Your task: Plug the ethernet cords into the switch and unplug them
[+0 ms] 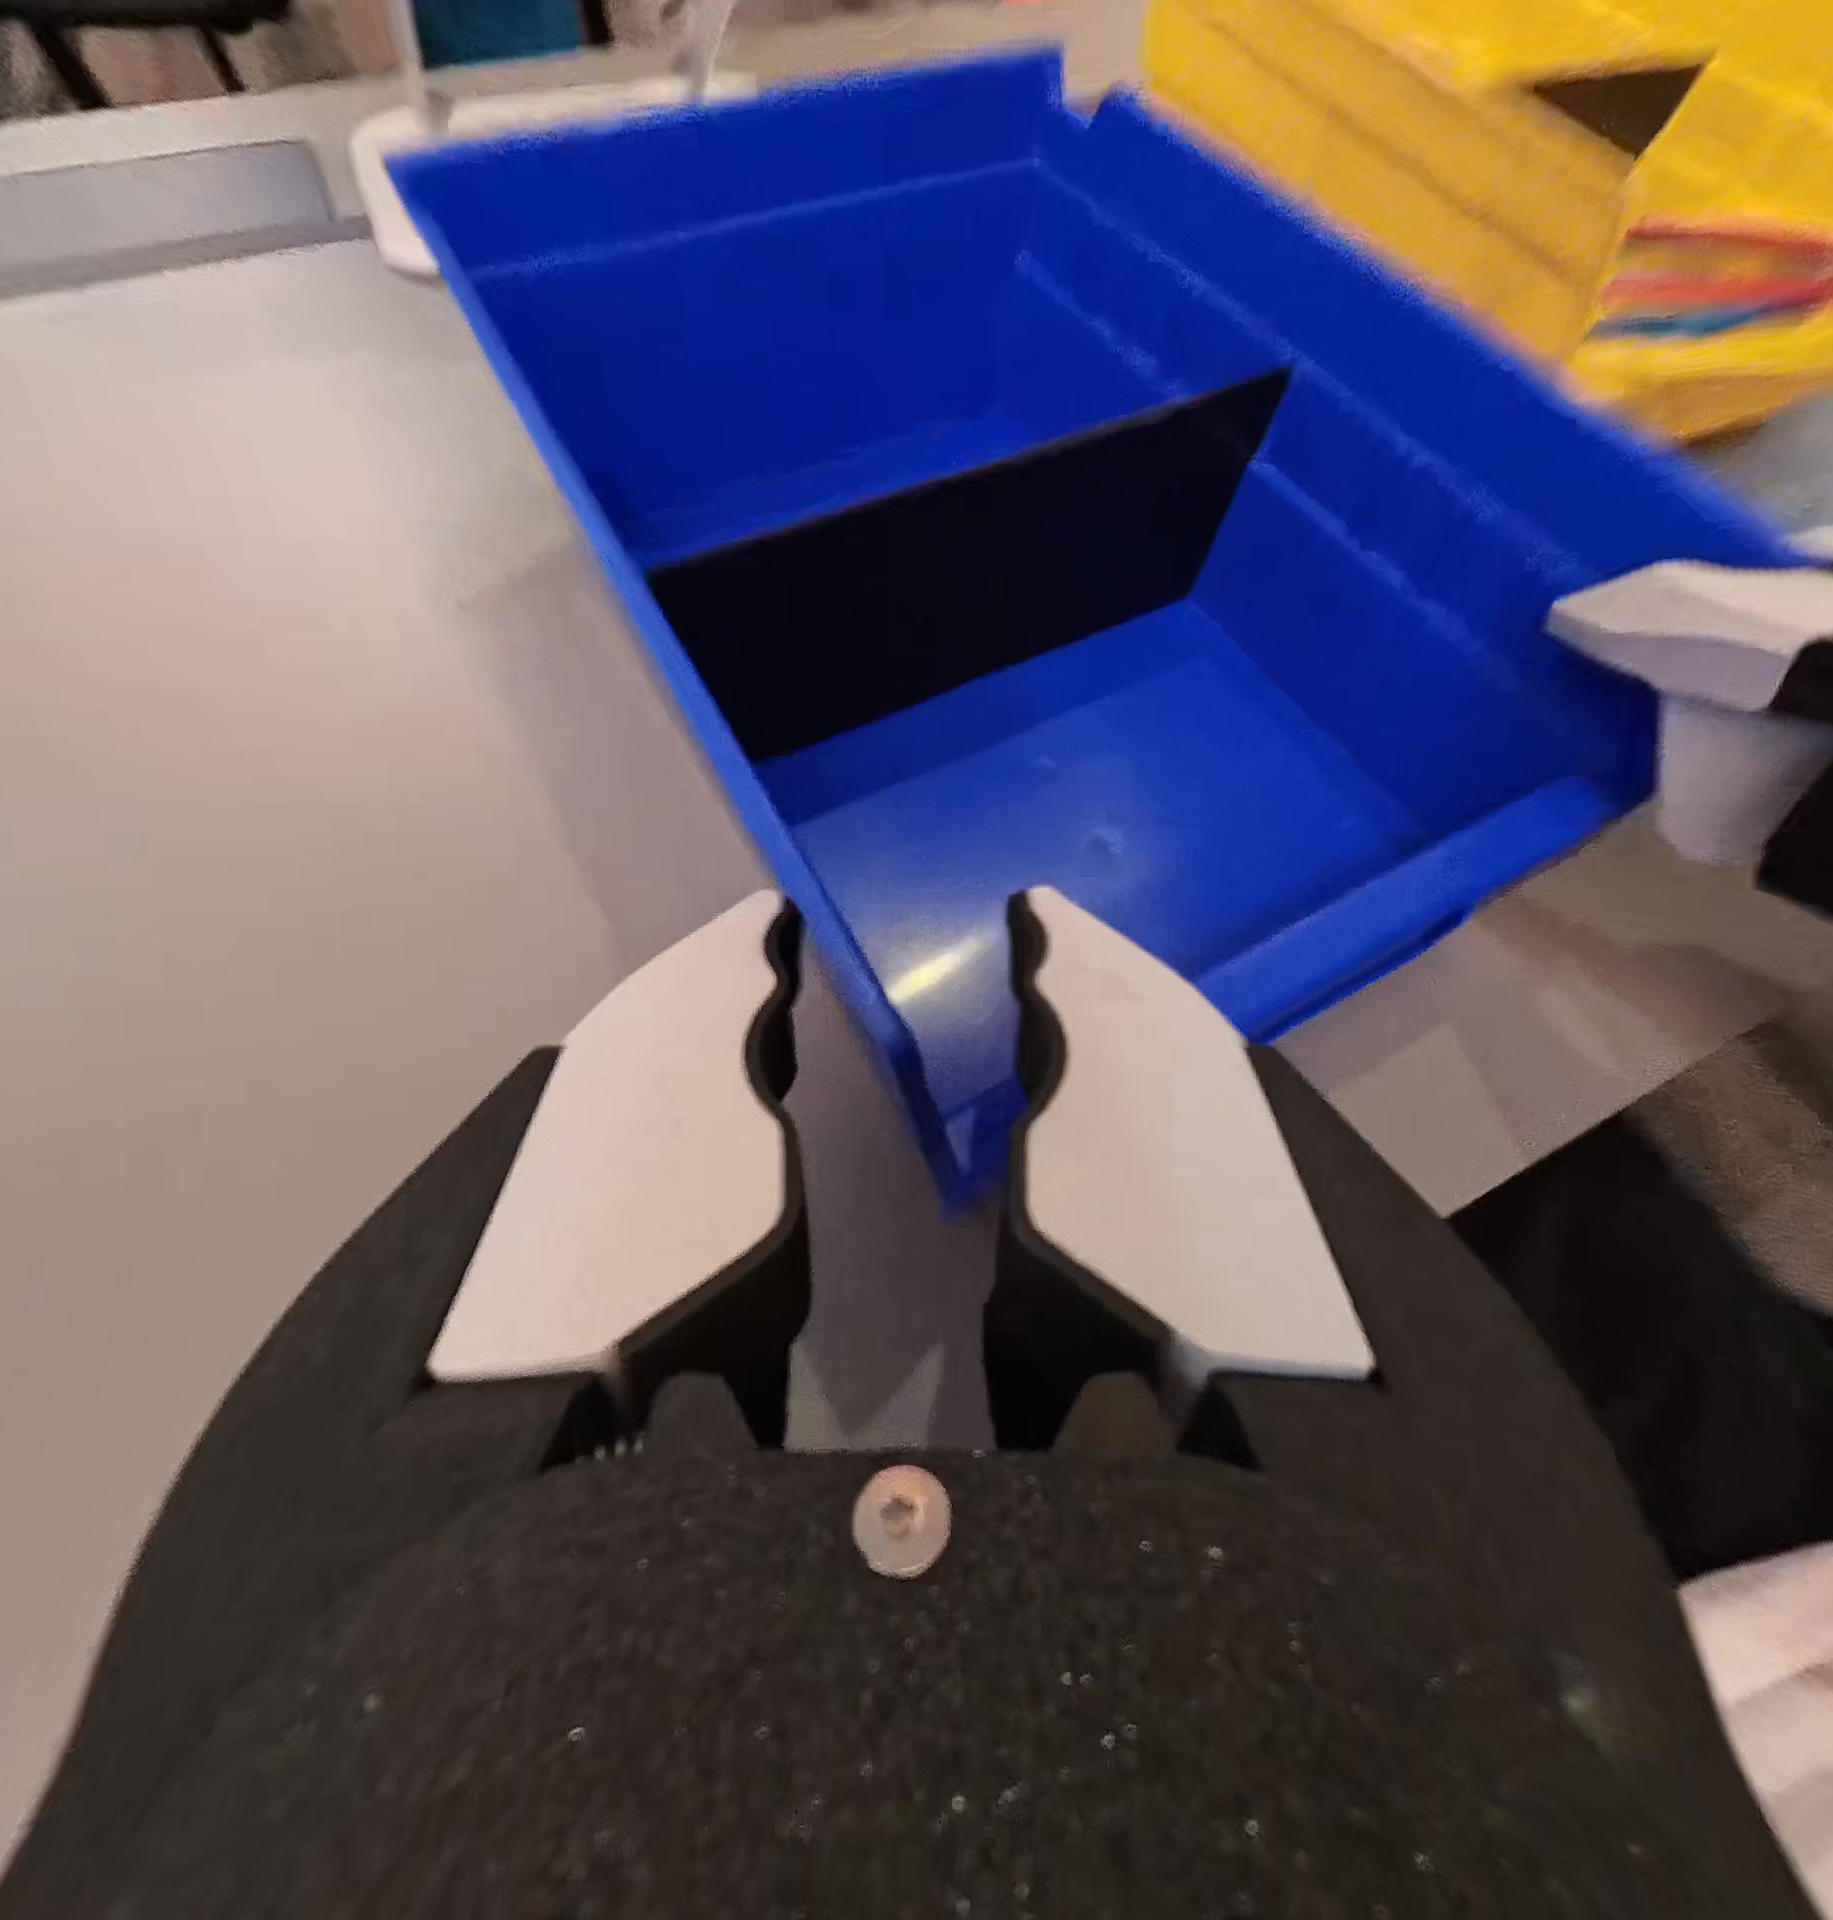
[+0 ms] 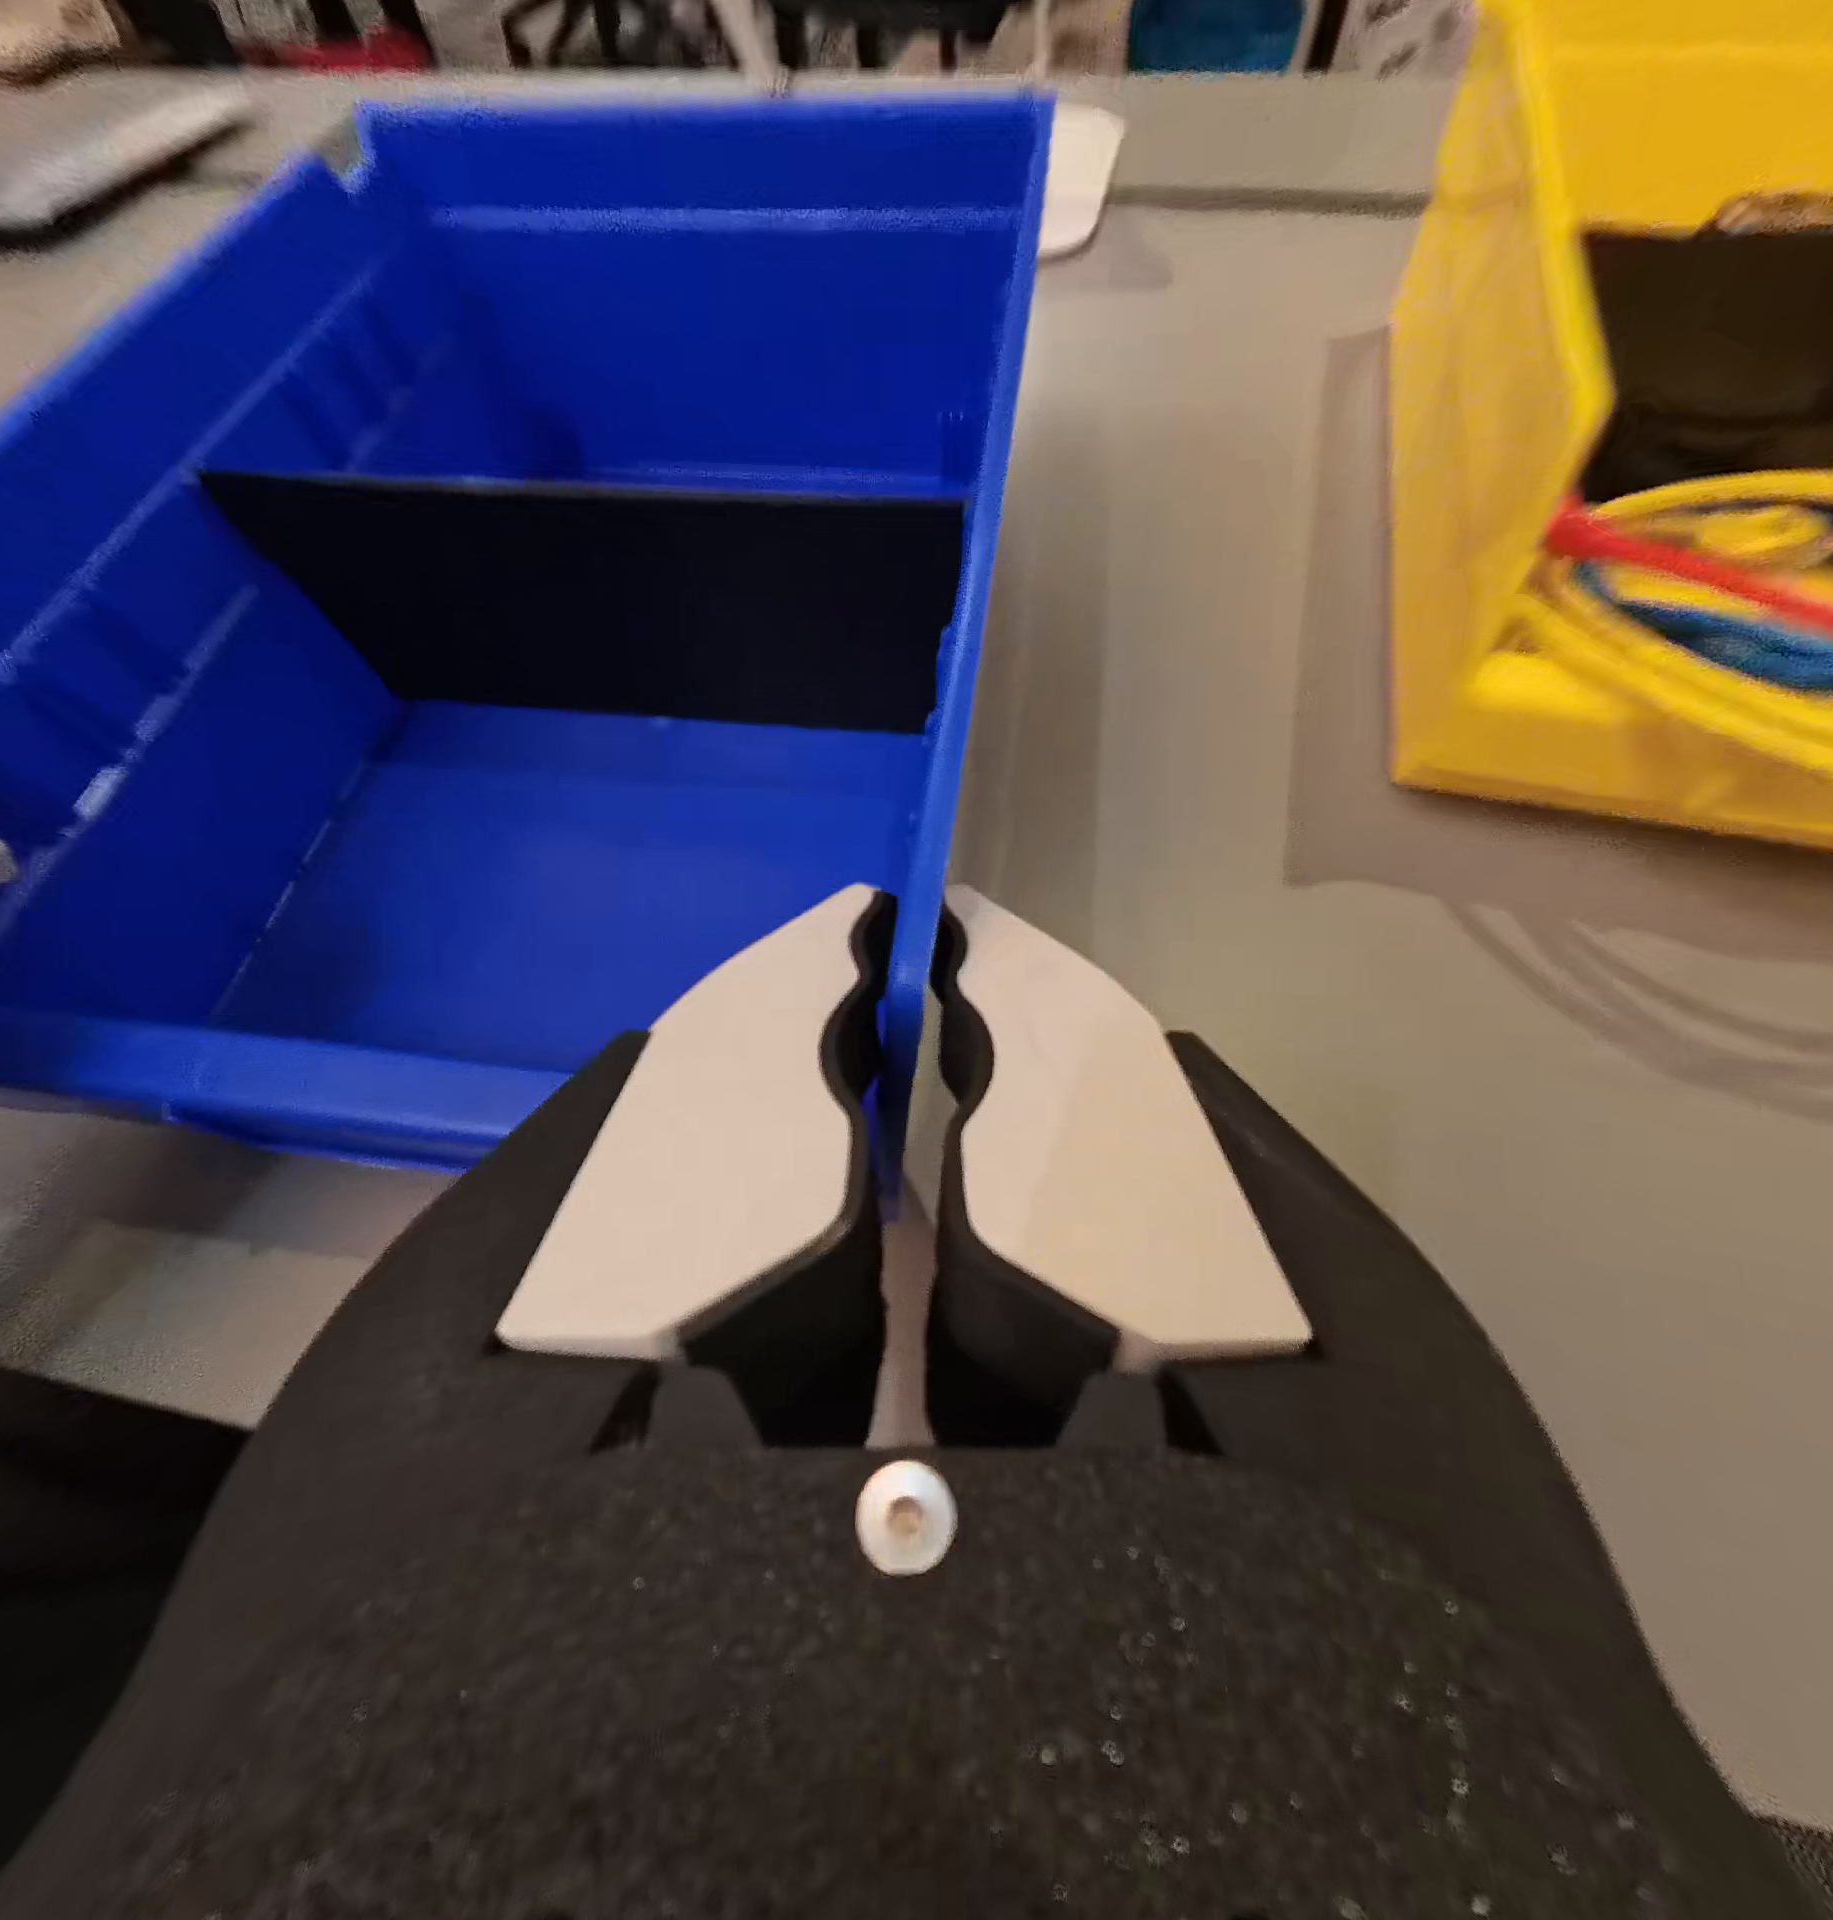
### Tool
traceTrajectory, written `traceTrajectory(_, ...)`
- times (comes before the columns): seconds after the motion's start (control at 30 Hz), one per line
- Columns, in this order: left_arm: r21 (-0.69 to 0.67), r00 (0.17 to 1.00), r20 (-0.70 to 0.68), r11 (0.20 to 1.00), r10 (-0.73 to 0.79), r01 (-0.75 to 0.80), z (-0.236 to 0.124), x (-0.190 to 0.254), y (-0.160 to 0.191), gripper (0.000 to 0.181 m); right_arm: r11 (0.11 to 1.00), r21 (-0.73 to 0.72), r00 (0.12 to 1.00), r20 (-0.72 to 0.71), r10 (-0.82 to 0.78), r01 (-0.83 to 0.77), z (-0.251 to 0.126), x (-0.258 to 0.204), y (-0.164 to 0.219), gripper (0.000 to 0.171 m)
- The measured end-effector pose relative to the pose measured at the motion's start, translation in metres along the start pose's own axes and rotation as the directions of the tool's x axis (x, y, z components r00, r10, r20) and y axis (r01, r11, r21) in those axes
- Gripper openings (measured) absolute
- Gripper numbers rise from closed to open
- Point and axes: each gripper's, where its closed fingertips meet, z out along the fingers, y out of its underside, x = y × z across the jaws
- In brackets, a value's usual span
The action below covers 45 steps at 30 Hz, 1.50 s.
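Note:
An empty blue bin [image 1: 995, 343] with a black divider [image 1: 953, 582] fills both views; it also shows in the right wrist view [image 2: 683, 312]. My left gripper [image 1: 901, 914] has the bin's near left corner between its jaws, which stand partly apart with the wall against them. My right gripper [image 2: 917, 904] is shut on the bin's right wall near the front. Coloured ethernet cords [image 2: 1722, 592] lie in a yellow bin [image 2: 1494, 520] to the right; they are blurred in the left wrist view [image 1: 1743, 281]. No switch is in view.
The grey table [image 2: 1203, 623] runs between the blue and yellow bins. The yellow bin [image 1: 1411, 156] stands behind the blue one in the left wrist view. A white stand base [image 1: 392, 177] sits at the back. The right gripper's finger [image 1: 1670, 644] shows at the bin's right rim. Some 20 cm of space lies between my two pairs of fingers.

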Motion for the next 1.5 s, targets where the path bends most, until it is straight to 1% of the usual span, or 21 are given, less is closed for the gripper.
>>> traceTrajectory(0.13,0.218,1.0,-0.012,0.976,0.015,-0.012,-0.029,0.031,-0.078,0.035,0.972,0.236,0.999,0.04,-0.017,0.007,-0.045,0.036,-0.05,0.038)
traceTrajectory(0.17,0.275,0.999,-0.038,0.961,0.023,-0.012,-0.032,0.05,-0.097,0.034,0.955,0.294,0.999,-0.016,-0.029,0.033,-0.058,0.06,-0.062,0.042)
traceTrajectory(0.2,0.29,0.994,-0.102,0.957,0.034,-0.003,-0.028,0.076,-0.112,0.036,0.939,0.341,0.994,-0.106,-0.016,0.052,-0.068,0.093,-0.071,0.037)
traceTrajectory(0.23,0.261,0.98,-0.193,0.965,0.042,0.01,-0.015,0.107,-0.121,0.038,0.92,0.386,0.98,-0.198,0.017,0.062,-0.076,0.128,-0.079,0.031)
traceTrajectory(0.3,0.133,0.937,-0.35,0.991,0.018,0.03,0.027,0.166,-0.128,0.042,0.895,0.436,0.953,-0.299,0.042,0.097,-0.079,0.19,-0.089,0.037)
traceTrajectory(0.33,0.07,0.921,-0.39,0.997,-0.013,0.044,0.051,0.189,-0.131,0.044,0.907,0.408,0.938,-0.343,0.045,0.106,-0.073,0.218,-0.087,0.038)
traceTrajectory(0.4,0.018,0.941,-0.333,0.997,-0.065,0.075,0.101,0.209,-0.14,0.052,0.955,0.283,0.915,-0.401,0.032,0.09,-0.053,0.267,-0.074,0.053)
traceTrajectory(0.5,-0.058,0.976,-0.2,0.995,-0.086,0.075,0.147,0.224,-0.147,0.05,0.982,0.185,0.902,-0.431,0.041,0.044,-0.029,0.314,-0.063,0.057)
traceTrajectory(0.57,-0.004,0.997,-0.08,1.0,-0.019,0.018,0.166,0.221,-0.155,0.048,0.985,0.171,0.928,-0.363,0.087,-0.025,-0.011,0.322,-0.06,0.058)
traceTrajectory(0.63,-0.027,1.0,0.01,0.999,0.023,-0.023,0.182,0.215,-0.15,0.045,0.98,0.174,0.946,-0.291,0.144,-0.096,0.004,0.323,-0.058,0.058)
traceTrajectory(0.7,-0.075,0.999,0.031,0.997,0.023,-0.021,0.196,0.215,-0.142,0.037,0.968,0.199,0.948,-0.245,0.2,-0.153,0.015,0.323,-0.057,0.054)
traceTrajectory(0.77,-0.116,0.998,0.061,0.993,0.009,-0.002,0.208,0.208,-0.136,0.031,0.972,0.165,0.937,-0.28,0.21,-0.169,0.025,0.332,-0.048,0.046)
traceTrajectory(0.83,-0.155,0.997,0.076,0.987,-0.02,0.032,0.217,0.201,-0.132,0.024,0.975,0.139,0.93,-0.302,0.208,-0.172,0.031,0.339,-0.042,0.031)
traceTrajectory(0.93,-0.273,0.996,0.028,0.958,-0.089,0.093,0.232,0.206,-0.117,0.013,0.951,0.168,0.943,-0.171,0.286,-0.258,0.04,0.328,-0.045,0.005)
traceTrajectory(1.0,-0.327,0.987,0.042,0.931,-0.158,0.163,0.241,0.206,-0.109,0.013,0.944,0.17,0.933,-0.183,0.311,-0.281,0.04,0.328,-0.045,0.005)
traceTrajectory(1.07,-0.305,0.972,0.068,0.923,-0.225,0.235,0.247,0.202,-0.112,0.014,0.956,0.16,0.939,-0.207,0.275,-0.245,0.039,0.326,-0.044,0.005)
traceTrajectory(1.17,-0.258,0.948,-0.086,0.926,-0.307,0.276,0.25,0.215,-0.126,0.044,0.969,0.169,0.929,-0.295,0.223,-0.179,0.029,0.322,-0.048,0.005)
traceTrajectory(1.23,-0.205,0.943,-0.112,0.936,-0.315,0.288,0.247,0.213,-0.137,0.03,0.964,0.204,0.917,-0.325,0.231,-0.171,0.016,0.321,-0.055,0.005)
traceTrajectory(1.27,-0.188,0.949,-0.114,0.945,-0.294,0.27,0.243,0.214,-0.14,0.03,0.96,0.211,0.914,-0.321,0.248,-0.186,0.009,0.319,-0.059,0.005)
traceTrajectory(1.4,-0.12,0.981,-0.11,0.982,-0.158,0.144,0.224,0.221,-0.149,0.045,0.956,0.256,0.909,-0.347,0.231,-0.146,-0.011,0.311,-0.073,0.005)
traceTrajectory(1.5,-0.055,0.981,-0.117,0.987,-0.155,0.149,0.203,0.211,-0.165,0.044,0.946,0.306,0.913,-0.345,0.219,-0.111,-0.025,0.294,-0.094,0.005)
